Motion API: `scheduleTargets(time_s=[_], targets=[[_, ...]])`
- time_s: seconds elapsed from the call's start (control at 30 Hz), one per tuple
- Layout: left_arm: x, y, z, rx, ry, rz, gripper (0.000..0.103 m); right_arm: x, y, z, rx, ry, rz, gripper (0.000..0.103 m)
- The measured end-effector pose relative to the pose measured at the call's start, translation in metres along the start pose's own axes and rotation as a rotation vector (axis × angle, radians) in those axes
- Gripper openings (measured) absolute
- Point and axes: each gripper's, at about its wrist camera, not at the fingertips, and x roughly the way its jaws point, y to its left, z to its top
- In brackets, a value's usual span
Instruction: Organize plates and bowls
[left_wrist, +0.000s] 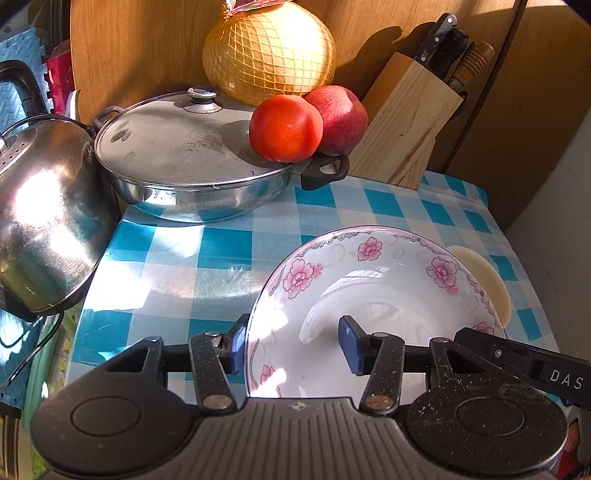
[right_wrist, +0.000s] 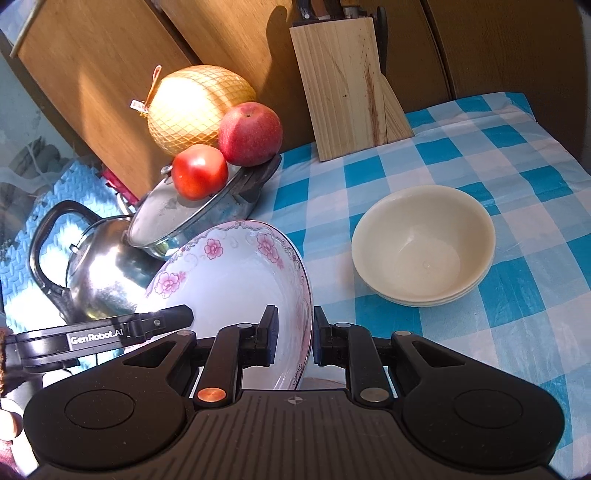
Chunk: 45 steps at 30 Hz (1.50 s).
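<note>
A white deep plate with pink flowers (left_wrist: 369, 288) (right_wrist: 236, 280) is tilted above the blue checked cloth. My right gripper (right_wrist: 293, 339) is shut on the plate's right rim, one finger inside and one outside. My left gripper (left_wrist: 293, 345) is open and straddles the plate's left rim, its left pad (left_wrist: 236, 345) just outside the rim and its right pad (left_wrist: 351, 345) well inside over the plate's well. A stack of cream bowls (right_wrist: 424, 251) stands on the cloth to the right of the plate. In the left wrist view only an edge of the cream bowls (left_wrist: 484, 277) shows behind the plate.
A lidded steel pot (left_wrist: 177, 147) carries a tomato (left_wrist: 284, 127) and an apple (left_wrist: 341, 118), with a netted pomelo (left_wrist: 269, 51) behind. A steel kettle (left_wrist: 44, 221) sits at the left, a wooden knife block (left_wrist: 406, 125) at the back. Checked cloth (right_wrist: 498, 332) lies bare at right.
</note>
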Motion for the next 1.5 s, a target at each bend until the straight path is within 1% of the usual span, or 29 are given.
scheduleTargets(time_s=[0.17,0.47,0.57,1.03,1.5], targets=[[-0.01,-0.012,-0.012,0.03,-0.01,-0.001,0.042,-0.014,-0.004,-0.012,0.009,-0.009,-0.007,0.024],[-0.02,-0.026,-0.036,0.069,0.005,0.001,0.042,-0.038,-0.009,-0.037,0.012,-0.014,-0.016,0.024],[-0.025,-0.031,-0.042,0.089,0.003,-0.01,0.043,-0.043,-0.013,-0.044,0.016,-0.011,-0.025,0.024],[-0.026,-0.049,-0.065,0.135,0.037,-0.014,0.043,-0.06,-0.026,-0.07,0.038,0.003,-0.047,0.024],[-0.024,-0.055,-0.083,0.154,0.075,-0.025,0.044,-0.066,-0.03,-0.087,0.043,0.017,-0.07,0.026]])
